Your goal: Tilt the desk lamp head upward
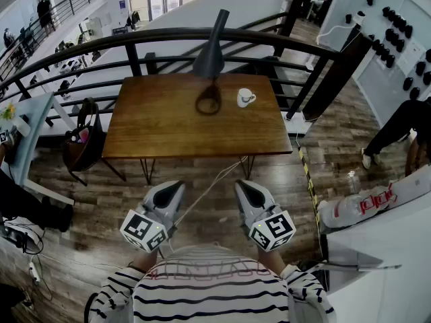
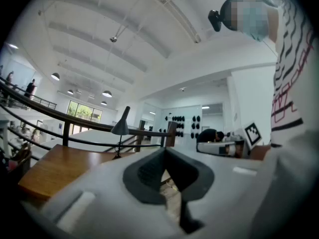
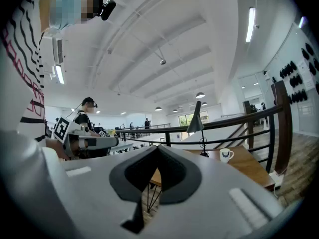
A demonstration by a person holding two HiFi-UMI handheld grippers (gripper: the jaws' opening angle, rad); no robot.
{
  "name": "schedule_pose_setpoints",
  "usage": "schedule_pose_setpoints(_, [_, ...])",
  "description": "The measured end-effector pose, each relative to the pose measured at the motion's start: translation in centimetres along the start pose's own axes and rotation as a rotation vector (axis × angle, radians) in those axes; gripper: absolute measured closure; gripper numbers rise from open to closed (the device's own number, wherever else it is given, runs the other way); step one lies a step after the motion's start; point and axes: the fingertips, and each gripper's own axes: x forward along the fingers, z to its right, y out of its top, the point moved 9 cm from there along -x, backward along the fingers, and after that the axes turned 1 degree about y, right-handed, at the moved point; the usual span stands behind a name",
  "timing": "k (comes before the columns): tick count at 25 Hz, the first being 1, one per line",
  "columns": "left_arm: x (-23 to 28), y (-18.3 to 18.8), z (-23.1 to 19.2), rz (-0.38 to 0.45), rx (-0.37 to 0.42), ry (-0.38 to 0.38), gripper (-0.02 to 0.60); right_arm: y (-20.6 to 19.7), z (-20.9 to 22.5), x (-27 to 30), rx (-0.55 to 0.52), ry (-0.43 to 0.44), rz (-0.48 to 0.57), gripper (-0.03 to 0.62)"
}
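**A:** Item 1, the surface (image 1: pixel 168 130)?
**B:** Wooden, ahead of the person, backed by a railing (image 1: pixel 101 44).
**A:** Item 2, the desk lamp (image 1: pixel 209 62)?
**B:** At the far middle edge. Dark cone head, long axis near upright, mouth down. It lies dead ahead, well apart from both arms, neither clearly nearer.
**A:** Items 3 and 4?
**B:** Left hand-held gripper (image 1: pixel 179 186) and right hand-held gripper (image 1: pixel 240 184): jaws pressed together, holding nothing, short of the surface.
**A:** Item 5?
**B:** White cup (image 1: pixel 245 97), just right of the lamp's base.
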Motion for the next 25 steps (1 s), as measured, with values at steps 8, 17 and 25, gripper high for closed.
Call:
schedule_pose_setpoints(8, [1.8,-0.4,1.3,-0.011,-0.005,0.002,0.58,-0.1,1.8,-0.7,0.003,0.011,0.001,0.594])
schedule_pose_setpoints(17, [3.6,-3.3,4.1,-0.01,-0.01,0.021,0.578,-1.3,4.6,-3.2,0.006,0.026,0.071,0.592])
schedule_pose_setpoints(25, [5.5,-4.9,3.1,-0.037,-0.053,0.019,0.499,-3.0,6.0,-2.1,0.041,0.029,0.042,0.478])
